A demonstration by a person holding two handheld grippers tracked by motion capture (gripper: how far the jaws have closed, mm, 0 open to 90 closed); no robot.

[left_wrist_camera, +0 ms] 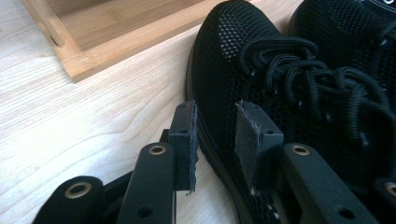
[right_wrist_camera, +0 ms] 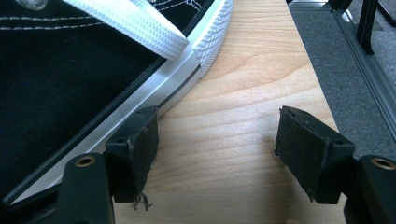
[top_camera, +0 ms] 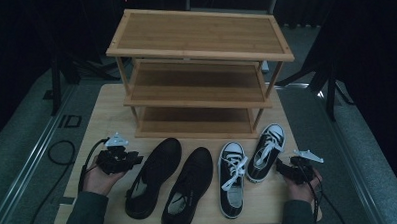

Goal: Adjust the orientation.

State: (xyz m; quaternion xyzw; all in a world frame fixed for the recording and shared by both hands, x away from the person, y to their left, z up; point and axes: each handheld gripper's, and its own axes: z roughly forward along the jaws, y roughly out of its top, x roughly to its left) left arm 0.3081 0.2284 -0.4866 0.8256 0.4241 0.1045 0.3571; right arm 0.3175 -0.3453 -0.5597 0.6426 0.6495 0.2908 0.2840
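On the pale wooden table (top_camera: 106, 110), before a slatted bamboo rack (top_camera: 199, 42), the left gripper (top_camera: 133, 158) stands half open, pads astride the rim of a black mesh shoe (left_wrist_camera: 261, 70) without pressing; the right gripper (top_camera: 281, 165) gapes wide beside a canvas sneaker (right_wrist_camera: 70, 79), its ribbed white sole touching one pad.

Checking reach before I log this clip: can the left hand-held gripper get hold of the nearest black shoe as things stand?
Probably yes. The left hand-held gripper is open with the side edge of the black shoe between its pads, and nothing lies in the way. It sits on the table beside the rack.
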